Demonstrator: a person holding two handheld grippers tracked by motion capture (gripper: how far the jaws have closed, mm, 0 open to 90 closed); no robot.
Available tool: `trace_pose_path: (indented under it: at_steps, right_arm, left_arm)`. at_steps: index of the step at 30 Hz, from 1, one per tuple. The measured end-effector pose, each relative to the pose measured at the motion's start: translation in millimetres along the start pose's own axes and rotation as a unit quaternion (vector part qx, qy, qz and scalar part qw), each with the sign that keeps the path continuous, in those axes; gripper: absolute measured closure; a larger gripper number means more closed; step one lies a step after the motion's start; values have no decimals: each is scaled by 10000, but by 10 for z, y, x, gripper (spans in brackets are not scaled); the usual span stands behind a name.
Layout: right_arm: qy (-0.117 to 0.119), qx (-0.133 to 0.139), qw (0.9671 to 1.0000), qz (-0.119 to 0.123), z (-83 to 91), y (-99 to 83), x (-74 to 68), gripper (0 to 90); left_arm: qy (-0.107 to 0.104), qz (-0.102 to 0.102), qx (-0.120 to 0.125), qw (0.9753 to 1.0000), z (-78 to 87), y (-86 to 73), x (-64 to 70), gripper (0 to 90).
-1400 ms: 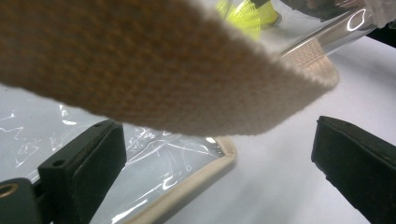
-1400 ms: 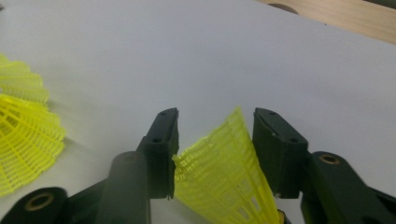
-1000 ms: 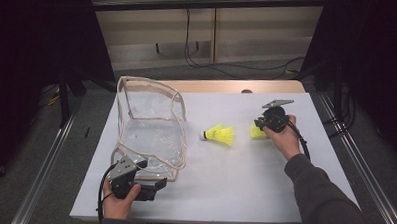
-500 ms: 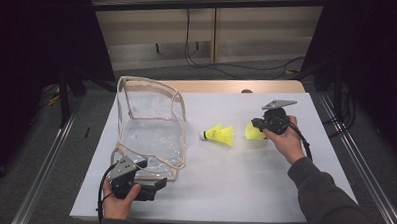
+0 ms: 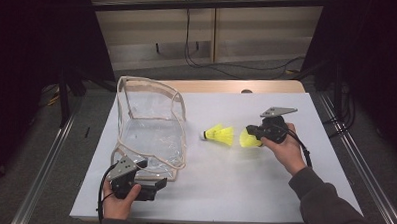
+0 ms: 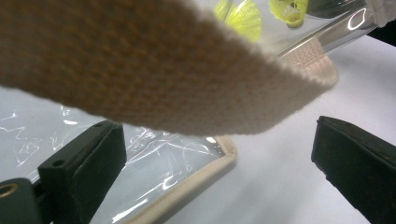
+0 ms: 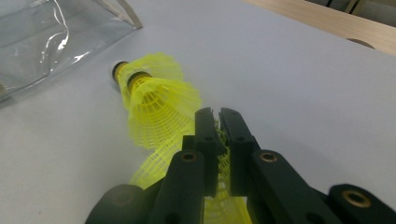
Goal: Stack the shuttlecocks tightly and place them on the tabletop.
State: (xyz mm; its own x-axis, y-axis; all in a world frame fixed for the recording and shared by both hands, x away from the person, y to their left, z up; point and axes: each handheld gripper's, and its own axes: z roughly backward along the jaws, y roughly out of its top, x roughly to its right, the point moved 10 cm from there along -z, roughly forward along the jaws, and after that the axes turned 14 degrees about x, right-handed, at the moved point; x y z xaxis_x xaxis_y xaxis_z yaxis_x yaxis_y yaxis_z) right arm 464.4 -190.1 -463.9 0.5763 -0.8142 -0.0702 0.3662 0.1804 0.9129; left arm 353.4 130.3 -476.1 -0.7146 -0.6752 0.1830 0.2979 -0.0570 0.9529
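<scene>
Right gripper [image 7: 217, 116] — shuttlecock [image 7: 161, 116] outside pouch [image 5: 150, 135]

- No text, label, brand, number or sign can be read in any of the views.
- The clear bag [image 5: 151, 128], the yellow shuttlecocks [image 5: 219, 135] and the white table [image 5: 234, 188] carry no legible markings.
</scene>
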Motion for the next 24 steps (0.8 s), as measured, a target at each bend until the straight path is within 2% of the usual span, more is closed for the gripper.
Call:
trace_pose_path:
  at_steps: [11,19,24]
  right_arm:
    - [176,27,9998,-99,46,-93,-174,869]
    - [242,7,9993,-272,59,-180,-208,851]
    - [287,-40,9991,-295,51,-236,-224,849]
  left_arm:
    - [7,-12,0,10000,-2,0,-1,31]
    - [10,-13,1,10000,-3,0,-3,31]
    - [6,-16,0,10000,-3,0,-3,31]
